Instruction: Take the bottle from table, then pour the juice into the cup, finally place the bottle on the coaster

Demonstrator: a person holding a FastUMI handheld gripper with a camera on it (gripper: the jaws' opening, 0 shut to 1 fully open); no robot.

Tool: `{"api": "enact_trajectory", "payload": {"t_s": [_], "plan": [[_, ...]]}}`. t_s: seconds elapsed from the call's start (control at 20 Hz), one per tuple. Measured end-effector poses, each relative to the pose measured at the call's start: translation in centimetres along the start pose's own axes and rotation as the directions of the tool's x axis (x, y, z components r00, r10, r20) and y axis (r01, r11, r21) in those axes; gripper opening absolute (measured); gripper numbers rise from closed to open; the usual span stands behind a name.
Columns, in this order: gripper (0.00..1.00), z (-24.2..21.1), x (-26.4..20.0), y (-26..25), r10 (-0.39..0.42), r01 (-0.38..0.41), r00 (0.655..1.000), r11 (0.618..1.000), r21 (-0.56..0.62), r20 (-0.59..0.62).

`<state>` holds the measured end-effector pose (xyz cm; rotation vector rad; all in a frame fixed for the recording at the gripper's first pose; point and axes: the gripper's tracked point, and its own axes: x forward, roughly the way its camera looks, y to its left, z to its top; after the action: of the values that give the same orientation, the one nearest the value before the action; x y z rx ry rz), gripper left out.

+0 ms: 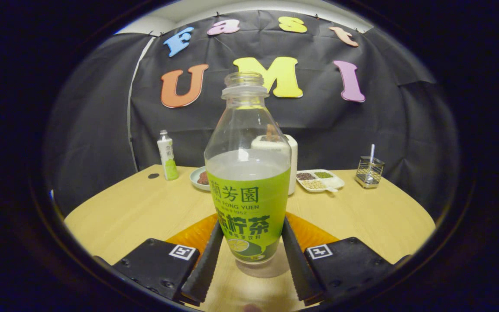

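Observation:
A clear bottle (249,190) with a green label stands upright between my fingers, uncapped and about half full of pale juice. My gripper (251,223) is shut on the bottle, one finger pressing each side of its lower label. An orange coaster (189,236) lies on the table just behind the bottle's base and shows on both sides of the fingers. I cannot tell whether the bottle's base touches it. A white cup (292,160) stands beyond the bottle, mostly hidden by it.
On the far part of the wooden table (137,212) stand a small white and green bottle (167,156), a plate with dark food (199,177), a divided white tray of grains (319,180) and a wire holder (368,171). Black cloth walls close the booth behind.

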<state>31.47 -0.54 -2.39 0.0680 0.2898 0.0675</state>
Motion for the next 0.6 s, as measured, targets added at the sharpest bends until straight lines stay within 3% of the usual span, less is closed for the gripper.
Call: {"api": "enact_trajectory", "payload": {"t_s": [0.6], "plan": [[0.8, -1.7, 2.3, -1.0, -0.041, 0.04, 0.999, 0.999, -0.036, -0.02]]}}
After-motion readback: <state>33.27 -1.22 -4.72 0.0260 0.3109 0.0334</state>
